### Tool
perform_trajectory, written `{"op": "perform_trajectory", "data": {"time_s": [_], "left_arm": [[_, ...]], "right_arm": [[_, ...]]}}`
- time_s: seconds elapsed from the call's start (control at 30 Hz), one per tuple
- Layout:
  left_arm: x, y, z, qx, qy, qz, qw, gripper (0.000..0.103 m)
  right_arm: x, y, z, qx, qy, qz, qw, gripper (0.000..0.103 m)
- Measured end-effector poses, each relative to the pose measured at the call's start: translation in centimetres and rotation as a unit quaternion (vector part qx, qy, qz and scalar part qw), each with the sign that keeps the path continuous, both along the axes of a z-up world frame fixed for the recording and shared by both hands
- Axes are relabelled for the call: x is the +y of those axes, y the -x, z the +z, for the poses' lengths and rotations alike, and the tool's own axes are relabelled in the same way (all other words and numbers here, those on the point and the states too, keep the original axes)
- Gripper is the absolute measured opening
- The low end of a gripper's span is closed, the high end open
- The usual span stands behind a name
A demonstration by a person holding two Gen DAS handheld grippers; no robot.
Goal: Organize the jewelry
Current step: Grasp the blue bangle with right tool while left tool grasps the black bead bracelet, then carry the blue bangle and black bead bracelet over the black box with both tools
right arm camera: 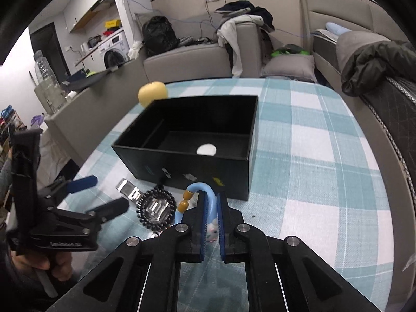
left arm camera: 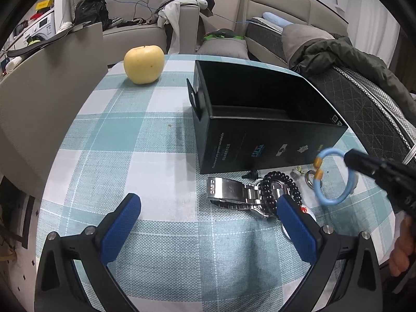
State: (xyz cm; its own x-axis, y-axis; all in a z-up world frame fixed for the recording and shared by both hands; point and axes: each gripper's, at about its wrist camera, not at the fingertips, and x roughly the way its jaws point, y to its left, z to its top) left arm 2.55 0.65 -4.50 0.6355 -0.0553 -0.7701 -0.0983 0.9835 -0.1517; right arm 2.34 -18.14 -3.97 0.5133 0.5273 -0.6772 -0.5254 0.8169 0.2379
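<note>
A black open box stands on the checked tablecloth; a white round thing lies inside. My right gripper is shut on a light-blue bracelet with amber beads, held just above the table in front of the box. A silver metal watch lies in front of the box with a black bead bracelet over it. My left gripper is open and empty, hovering near the watch.
A yellow apple sits on the table behind the box. Small trinkets and a ring lie beside the bracelet. The checked table has a grey sofa behind and a chair with a dark jacket at right.
</note>
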Motion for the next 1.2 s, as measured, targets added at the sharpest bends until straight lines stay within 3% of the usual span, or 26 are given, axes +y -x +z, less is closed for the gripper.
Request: {"op": "perform_trajectory", "data": {"time_s": [0.2,0.27,0.3,0.33,0.43,0.53,0.77,0.8,0.87,1.2], "left_arm": [[-1.4,0.4,0.9,-0.026,0.0,-0.031,0.9992,0.098],[-2.3,0.6,1.4,-0.042,-0.012,-0.045,0.998,0.085],[-2.6,0.5,1.5,-0.045,-0.014,-0.054,0.9974,0.073],[-2.9,0.4,1.5,-0.043,-0.007,-0.064,0.997,0.061],[-3.1,-0.2,0.8,-0.022,0.02,-0.08,0.9963,0.037],[-3.4,-0.7,0.3,-0.006,0.026,-0.082,0.9963,0.022],[-4.5,-0.6,0.5,-0.012,-0.015,-0.084,0.9963,0.02],[-4.6,-0.6,0.4,-0.013,-0.023,-0.084,0.9961,0.012],[-4.6,-0.7,0.2,-0.012,-0.033,-0.088,0.9955,0.005],[-4.0,0.5,1.9,-0.05,-0.042,-0.087,0.9941,0.005]], "right_arm": [[-0.9,0.2,1.0,-0.003,-0.022,-0.003,1.0,0.006],[-1.2,0.3,1.2,-0.006,-0.025,-0.004,1.0,0.006],[-1.4,0.4,1.3,-0.007,-0.026,-0.005,1.0,0.006],[-1.5,0.4,1.2,-0.008,-0.028,-0.006,1.0,0.006],[-1.9,0.4,1.2,-0.008,-0.029,-0.009,0.999,0.006],[-2.4,0.3,1.1,-0.004,-0.032,-0.012,0.999,0.006],[-2.9,0.4,1.1,-0.004,-0.034,-0.01,0.999,0.006],[-2.8,0.4,1.1,-0.003,-0.033,-0.009,0.999,0.006],[-2.8,0.4,1.0,-0.005,-0.031,-0.008,0.999,0.006],[-2.7,0.7,1.7,-0.026,-0.036,-0.007,0.999,0.006]]}}
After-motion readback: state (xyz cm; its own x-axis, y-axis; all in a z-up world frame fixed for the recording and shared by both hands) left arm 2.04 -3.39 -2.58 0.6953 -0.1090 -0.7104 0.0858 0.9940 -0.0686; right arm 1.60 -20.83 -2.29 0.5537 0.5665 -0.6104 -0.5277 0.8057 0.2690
